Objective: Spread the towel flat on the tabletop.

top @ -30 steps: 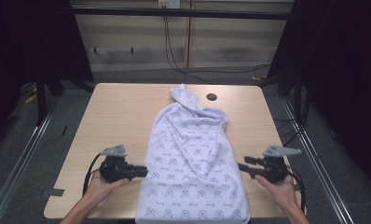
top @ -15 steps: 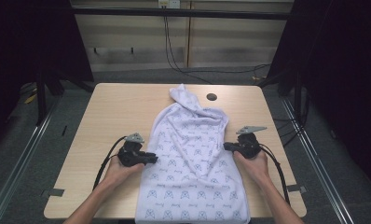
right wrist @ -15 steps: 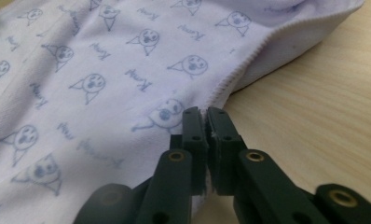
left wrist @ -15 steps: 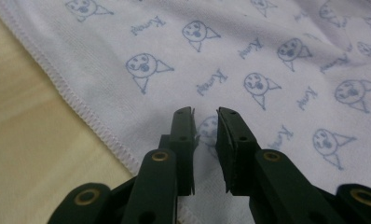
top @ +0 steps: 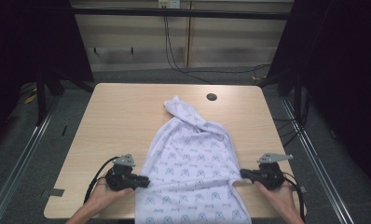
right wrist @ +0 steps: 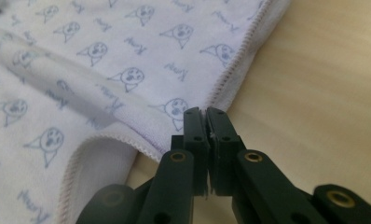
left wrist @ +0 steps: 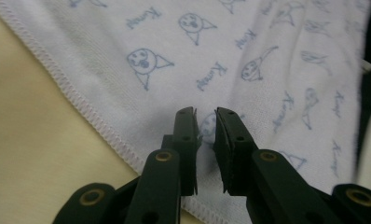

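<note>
A white cloth [top: 193, 158] printed with small blue faces lies down the middle of the wooden table [top: 118, 116], bunched at its far end and hanging over the near edge. My left gripper [top: 146, 180] points at the cloth's left hem. In the left gripper view its jaws [left wrist: 205, 114] stand a narrow gap apart over the cloth [left wrist: 174, 56]. At the cloth's right hem is my right gripper [top: 243, 175]. In the right gripper view that gripper [right wrist: 204, 112] is shut, with the cloth's stitched edge [right wrist: 230, 70] running into the tips.
A small dark round hole [top: 211, 97] sits in the table beyond the cloth's far end. Bare wood lies to both sides of the cloth. Metal frame rails [top: 30, 144] and cables [top: 183, 60] run on the floor around the table.
Both grippers went forward to the cloth's middle half a second ago and have now come back toward the near edge, at the cloth's two side hems.
</note>
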The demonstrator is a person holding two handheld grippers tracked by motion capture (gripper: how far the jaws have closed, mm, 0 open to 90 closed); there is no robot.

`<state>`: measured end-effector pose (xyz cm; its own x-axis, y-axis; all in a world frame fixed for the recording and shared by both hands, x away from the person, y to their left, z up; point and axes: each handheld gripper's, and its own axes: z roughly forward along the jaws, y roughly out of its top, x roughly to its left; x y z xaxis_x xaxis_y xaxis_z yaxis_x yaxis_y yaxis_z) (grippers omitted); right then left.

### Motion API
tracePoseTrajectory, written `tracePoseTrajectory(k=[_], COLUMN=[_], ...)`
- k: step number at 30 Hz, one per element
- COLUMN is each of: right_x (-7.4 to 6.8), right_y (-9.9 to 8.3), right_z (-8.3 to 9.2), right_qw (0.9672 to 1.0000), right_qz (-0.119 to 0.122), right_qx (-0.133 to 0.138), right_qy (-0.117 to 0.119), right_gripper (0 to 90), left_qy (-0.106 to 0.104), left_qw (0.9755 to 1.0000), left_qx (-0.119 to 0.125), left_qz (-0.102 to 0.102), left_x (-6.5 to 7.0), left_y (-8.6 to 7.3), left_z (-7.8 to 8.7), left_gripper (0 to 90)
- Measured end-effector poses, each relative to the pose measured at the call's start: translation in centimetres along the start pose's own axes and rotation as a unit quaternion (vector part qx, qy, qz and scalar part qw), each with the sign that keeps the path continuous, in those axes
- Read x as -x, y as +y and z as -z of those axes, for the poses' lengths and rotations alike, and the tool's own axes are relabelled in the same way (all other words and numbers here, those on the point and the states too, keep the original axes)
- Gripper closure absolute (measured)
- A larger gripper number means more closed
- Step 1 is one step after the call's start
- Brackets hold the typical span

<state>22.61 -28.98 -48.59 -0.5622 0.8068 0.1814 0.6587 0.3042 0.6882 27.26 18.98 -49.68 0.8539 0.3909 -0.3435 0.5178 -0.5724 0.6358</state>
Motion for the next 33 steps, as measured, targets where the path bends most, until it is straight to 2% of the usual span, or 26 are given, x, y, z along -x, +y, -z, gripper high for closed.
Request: tracePoseTrajectory(k=[3, 5, 7, 9, 13, 16, 18, 20, 21, 22, 24, 27, 28, 29, 31, 32, 33], right_x=[-1.0, -1.3, -1.2, -0.8, -0.3, -0.1, 0.0, -0.2, -0.3, -0.3, -0.4, -0.3, -0.3, -0.2, -0.1, 0.1, 0.4], right_y=[-1.3, -1.7, -1.6, -1.0, 0.7, 2.2, 3.1, 4.1, 4.4, 4.8, 5.2, 5.4, 5.4, 5.3, 5.2, 5.2, 5.2], right_z=[1.0, 1.6, 1.9, 1.8, 1.1, 0.2, -0.4, -0.9, -1.2, -1.7, -2.6, -4.4, -4.8, -5.2, -5.6, -5.8, -5.9], right_qw=[0.9999, 0.9999, 0.9999, 0.9997, 0.9989, 0.9982, 0.9977, 0.9972, 0.9971, 0.9971, 0.9976, 0.9985, 0.9985, 0.9987, 0.9991, 0.999, 0.9991], right_qz=[-0.002, -0.006, -0.008, -0.01, -0.001, 0.006, 0.012, 0.022, 0.023, 0.028, 0.031, 0.037, 0.042, 0.042, 0.038, 0.043, 0.04], right_qx=[-0.01, -0.006, 0.005, 0.021, 0.047, 0.06, 0.067, 0.071, 0.071, 0.068, 0.058, 0.028, 0.02, 0.013, 0.004, 0.0, 0.002], right_qy=[0.011, 0.013, 0.012, 0.007, 0.004, 0.001, 0.006, 0.01, 0.013, 0.016, 0.023, 0.029, 0.027, 0.025, 0.019, 0.01, 0.008], right_gripper=[82.0, 74.8, 68.6, 63.4, 63.1, 63.8, 64.8, 66.5, 67.0, 67.0, 67.0, 66.1, 65.1, 64.3, 62.6, 61.3, 60.2], left_qy=[-0.027, -0.031, -0.022, -0.008, 0.028, 0.059, 0.073, 0.078, 0.078, 0.072, 0.073, 0.071, 0.072, 0.074, 0.097, 0.105, 0.124], left_qw=[0.9996, 0.9995, 0.9997, 0.9996, 0.9982, 0.9948, 0.9926, 0.9906, 0.9893, 0.9897, 0.991, 0.9939, 0.9943, 0.9945, 0.9923, 0.9904, 0.9866], left_qx=[-0.011, -0.006, 0.011, 0.027, 0.051, 0.074, 0.084, 0.094, 0.101, 0.099, 0.086, 0.063, 0.059, 0.053, 0.054, 0.06, 0.066], left_qz=[-0.003, -0.008, -0.008, -0.002, 0.012, 0.039, 0.048, 0.062, 0.071, 0.074, 0.071, 0.056, 0.054, 0.051, 0.056, 0.068, 0.083], left_x=[1.3, 1.5, 0.9, -0.1, -2.9, -5.3, -6.3, -7.2, -7.5, -7.7, -7.9, -7.5, -7.3, -7.3, -7.4, -7.8, -8.3], left_y=[-1.0, -1.1, -0.4, 0.5, 2.6, 4.2, 4.9, 5.5, 5.8, 5.9, 6.1, 6.2, 6.2, 6.2, 5.8, 5.5, 4.8], left_z=[0.4, 0.6, 0.8, 0.8, 0.2, -0.6, -0.8, -1.2, -1.4, -1.7, -2.4, -3.3, -3.3, -3.1, -2.4, -1.8, -0.9], left_gripper=[78.5, 78.4, 78.3, 78.4, 78.9, 73.8, 70.3, 65.7, 65.2, 64.9, 66.8, 85.5, 90.0, 90.0, 90.0, 90.0, 90.0])
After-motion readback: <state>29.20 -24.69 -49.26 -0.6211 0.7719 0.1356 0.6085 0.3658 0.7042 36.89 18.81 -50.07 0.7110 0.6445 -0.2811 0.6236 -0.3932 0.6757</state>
